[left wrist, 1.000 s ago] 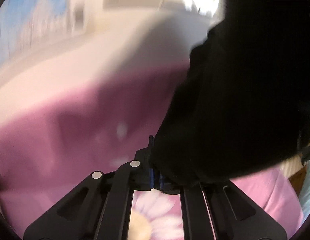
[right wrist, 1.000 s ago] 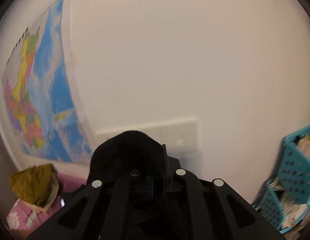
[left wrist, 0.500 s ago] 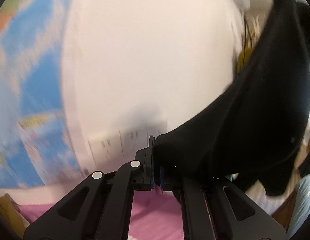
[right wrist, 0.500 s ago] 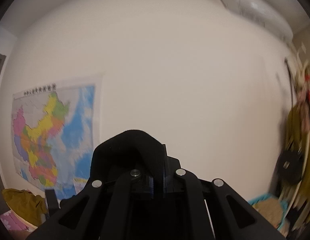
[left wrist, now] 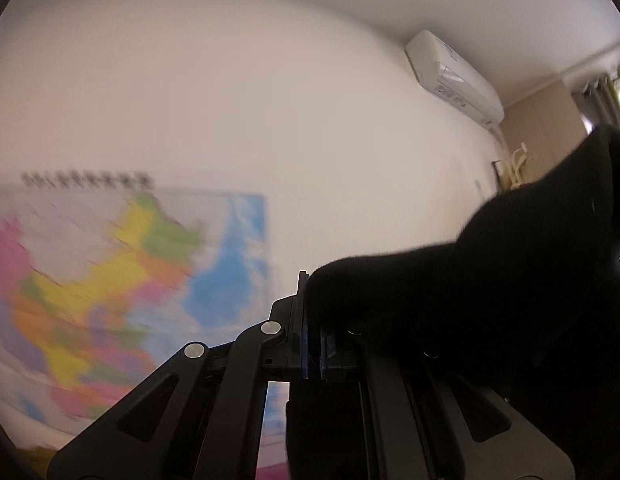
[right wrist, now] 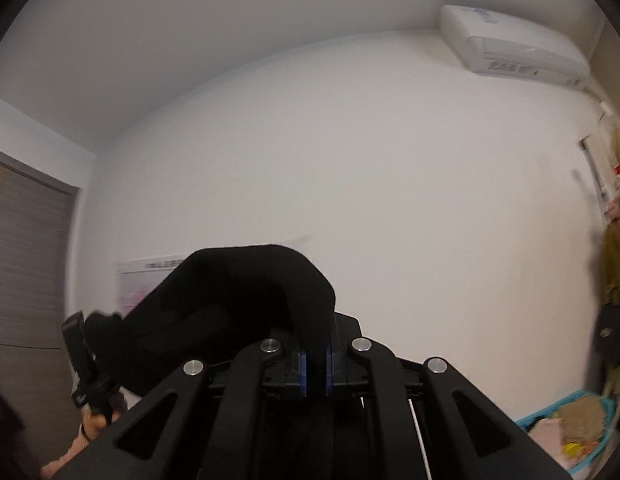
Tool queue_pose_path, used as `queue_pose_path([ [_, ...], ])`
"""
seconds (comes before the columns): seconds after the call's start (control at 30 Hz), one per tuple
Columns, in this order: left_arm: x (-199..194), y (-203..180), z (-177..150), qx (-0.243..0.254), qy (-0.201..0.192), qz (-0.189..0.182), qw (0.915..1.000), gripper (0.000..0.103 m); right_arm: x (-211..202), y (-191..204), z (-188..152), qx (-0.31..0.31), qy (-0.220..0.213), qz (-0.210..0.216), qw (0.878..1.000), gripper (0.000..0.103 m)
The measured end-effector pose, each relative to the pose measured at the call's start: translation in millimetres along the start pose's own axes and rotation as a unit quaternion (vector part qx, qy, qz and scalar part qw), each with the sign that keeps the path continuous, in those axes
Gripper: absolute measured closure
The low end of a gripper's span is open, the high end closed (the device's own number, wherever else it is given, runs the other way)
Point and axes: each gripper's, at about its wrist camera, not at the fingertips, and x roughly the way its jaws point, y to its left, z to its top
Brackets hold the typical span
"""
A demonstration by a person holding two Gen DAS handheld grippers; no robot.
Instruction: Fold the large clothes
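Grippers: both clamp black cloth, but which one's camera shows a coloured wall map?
The left gripper, shut on the black garment; its view has the colourful map.

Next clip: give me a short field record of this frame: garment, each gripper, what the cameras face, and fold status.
garment: black garment, lifted, stretched between both grippers
left gripper: shut on the black garment
right gripper: shut on the black garment
cameras face: white wall, map poster, air conditioner
also visible: blue basket at lower right
fold status: no fold visible

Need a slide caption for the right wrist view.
Right tongs shut on a black garment, facing a white wall and air conditioner.
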Motion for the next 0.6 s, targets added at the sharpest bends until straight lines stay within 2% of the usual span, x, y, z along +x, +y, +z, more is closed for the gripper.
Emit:
queue_pose_path([
  [0.1, -60.8, 8.8, 0.9, 0.026, 0.007, 0.034, 0.9991, 0.099, -10.6, 15.8, -18.8, 0.009, 0.023, 0.048, 0.999, 0.097],
  [0.27, -124.7, 23.7, -11.9, 0.040, 0.039, 0.053, 0.9970, 0.099, -14.2, 41.0, -68.0, 0.022, 0.077, 0.114, 0.990, 0.097],
  [0.37, -140.9, 28.1, -21.7, 0.052, 0.076, 0.059, 0.9941, 0.099, -6.7, 45.8, -95.4, 0.036, 0.105, 0.140, 0.984, 0.097],
  [0.47, -120.0, 40.0, -43.0, 0.037, 0.132, 0.067, 0.9883, 0.099, 27.0, 37.3, -133.8, 0.060, 0.146, 0.150, 0.976, 0.096],
  [0.5, -96.8, 50.6, -56.0, 0.026, 0.157, 0.067, 0.9850, 0.099, 45.5, 32.1, -145.5, 0.074, 0.164, 0.155, 0.971, 0.096],
  [0.53, -75.2, 61.5, -73.2, 0.010, 0.191, 0.073, 0.9789, 0.099, 60.4, 26.1, -156.6, 0.086, 0.184, 0.152, 0.967, 0.096],
  [0.6, -34.5, 77.1, -113.5, -0.008, 0.248, 0.081, 0.9654, 0.099, 112.7, 6.9, -206.4, 0.109, 0.251, 0.132, 0.953, 0.096],
])
